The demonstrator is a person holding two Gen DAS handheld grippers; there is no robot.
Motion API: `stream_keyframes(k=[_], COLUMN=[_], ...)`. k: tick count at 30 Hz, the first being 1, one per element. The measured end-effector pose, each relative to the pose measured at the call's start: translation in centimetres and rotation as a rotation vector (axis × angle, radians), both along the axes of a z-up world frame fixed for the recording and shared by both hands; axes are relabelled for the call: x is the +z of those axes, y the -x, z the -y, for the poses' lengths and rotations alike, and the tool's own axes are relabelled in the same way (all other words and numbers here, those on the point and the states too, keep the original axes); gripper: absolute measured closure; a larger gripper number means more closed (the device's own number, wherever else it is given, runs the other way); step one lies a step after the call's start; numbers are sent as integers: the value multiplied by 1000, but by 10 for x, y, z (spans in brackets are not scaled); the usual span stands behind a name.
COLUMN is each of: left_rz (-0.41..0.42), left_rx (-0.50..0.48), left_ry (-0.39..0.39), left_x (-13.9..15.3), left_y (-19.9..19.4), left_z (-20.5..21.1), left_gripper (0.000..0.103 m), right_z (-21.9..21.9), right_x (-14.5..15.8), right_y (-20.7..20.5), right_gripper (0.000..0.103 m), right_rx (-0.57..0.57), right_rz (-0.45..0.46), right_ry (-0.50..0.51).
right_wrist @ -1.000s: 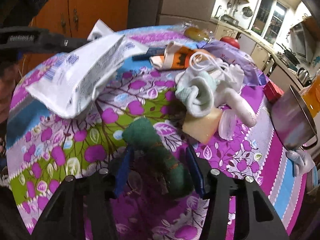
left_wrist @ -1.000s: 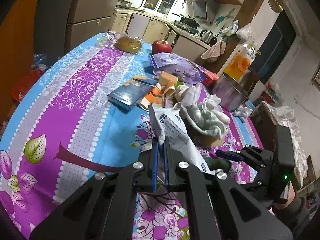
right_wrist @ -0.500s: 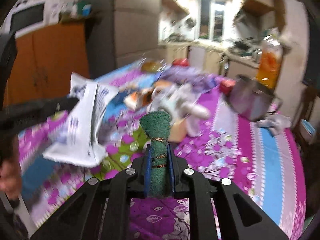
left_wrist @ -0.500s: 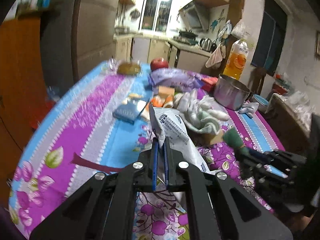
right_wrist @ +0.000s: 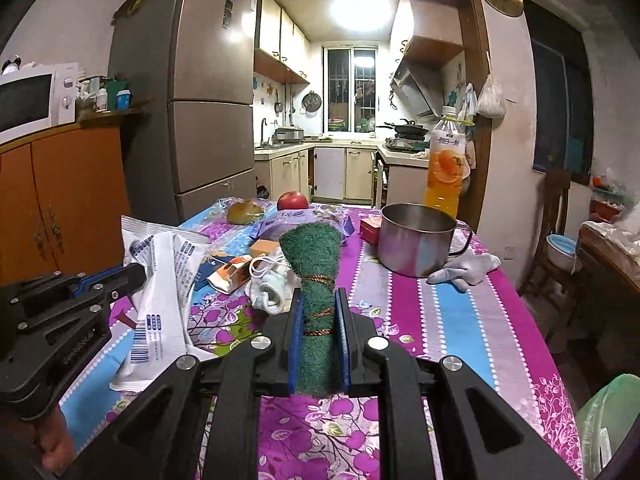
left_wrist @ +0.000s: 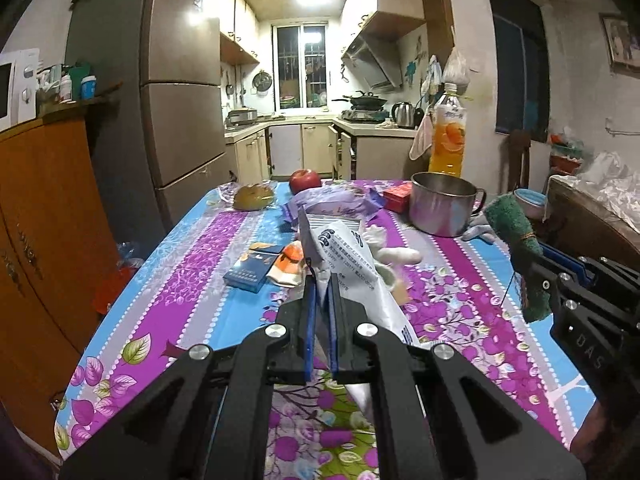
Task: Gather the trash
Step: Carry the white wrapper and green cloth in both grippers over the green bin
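My left gripper [left_wrist: 320, 294] is shut on a white printed wrapper [left_wrist: 346, 254], held up over the near end of the floral tablecloth [left_wrist: 192, 264]. From the right wrist view the same wrapper [right_wrist: 168, 280] hangs from the left gripper [right_wrist: 134, 272] at the left. My right gripper [right_wrist: 319, 298] is shut on a rolled green scouring pad [right_wrist: 312, 252] tied with brown cord, which stands upright between the blue pads, clear of the table. In the left wrist view this green roll [left_wrist: 514, 228] and the right gripper [left_wrist: 538, 266] are at the right edge.
On the table lie a steel pot [right_wrist: 416, 240], an orange drink bottle [right_wrist: 444, 172], an apple [right_wrist: 293, 201], a purple bag [right_wrist: 316, 218], bagged bread [right_wrist: 244, 210], white socks [right_wrist: 268, 292], a grey glove [right_wrist: 468, 270] and a blue box [left_wrist: 250, 274]. A green bin [right_wrist: 608, 420] stands at the lower right.
The right gripper closed on the green roll and lifted it off the table. Both grippers rose and tipped up toward level; the left kept its hold on the wrapper.
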State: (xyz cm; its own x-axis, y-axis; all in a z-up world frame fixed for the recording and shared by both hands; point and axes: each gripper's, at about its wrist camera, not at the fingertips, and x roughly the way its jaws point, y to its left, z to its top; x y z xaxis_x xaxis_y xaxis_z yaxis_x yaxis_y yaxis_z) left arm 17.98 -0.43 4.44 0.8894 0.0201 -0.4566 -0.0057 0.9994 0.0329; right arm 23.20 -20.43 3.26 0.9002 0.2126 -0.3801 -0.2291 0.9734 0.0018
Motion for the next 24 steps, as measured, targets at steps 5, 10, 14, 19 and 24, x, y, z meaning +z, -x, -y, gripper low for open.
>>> stream_keyframes(k=[5, 10, 14, 19, 24], left_rz=[4, 15, 23, 36, 47], left_rx=[-16, -36, -70, -126, -200], left_ry=[1, 0, 0, -8, -11], left_x=[2, 7, 12, 17, 22], left_y=[2, 4, 3, 4, 5], left_z=[9, 21, 40, 71, 109], left_gripper=[99, 99, 99, 99, 99], right_z=[8, 20, 39, 70, 109], right_x=[4, 10, 16, 23, 29], right_y=[10, 20, 26, 35, 47], right_gripper=[87, 87, 87, 87, 87], right_rx=[-22, -52, -95, -159, -235], right_rz=[8, 16, 22, 29, 29], right_ry=[4, 4, 3, 3, 9])
